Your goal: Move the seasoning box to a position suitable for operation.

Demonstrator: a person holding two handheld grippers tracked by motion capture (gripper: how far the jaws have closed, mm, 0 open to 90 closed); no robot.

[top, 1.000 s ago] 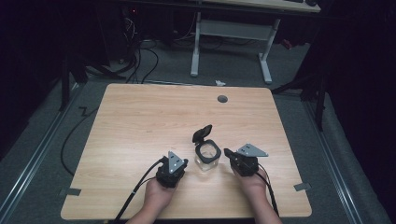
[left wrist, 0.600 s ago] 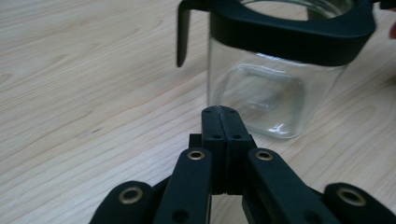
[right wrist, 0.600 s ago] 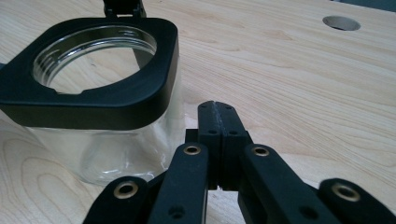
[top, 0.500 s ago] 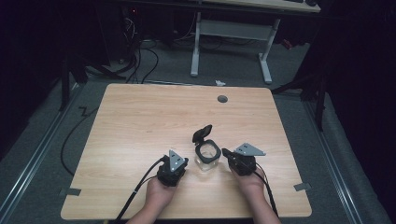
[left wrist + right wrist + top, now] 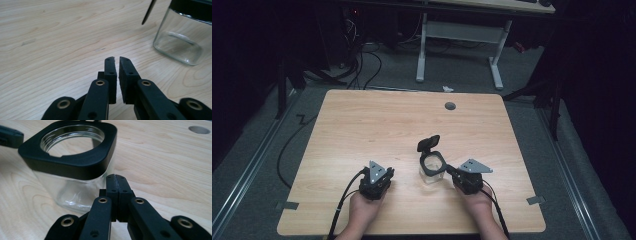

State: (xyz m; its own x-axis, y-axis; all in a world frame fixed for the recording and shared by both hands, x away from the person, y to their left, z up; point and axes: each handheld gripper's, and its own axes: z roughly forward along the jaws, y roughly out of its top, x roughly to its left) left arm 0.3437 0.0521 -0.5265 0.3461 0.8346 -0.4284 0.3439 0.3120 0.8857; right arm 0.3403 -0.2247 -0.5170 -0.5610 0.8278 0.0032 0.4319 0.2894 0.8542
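The glass jar (image 5: 431, 170), lid flipped up, sits between both grippers, the right gripper (image 5: 117, 180) pressed together touching it, the left gripper (image 5: 116, 61) nearly closed; a nudge could tip it.

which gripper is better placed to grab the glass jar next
Right, probably. The right gripper sits just beside the glass jar, its shut jaws almost at the jar's wall. The left gripper is farther off, across bare table.
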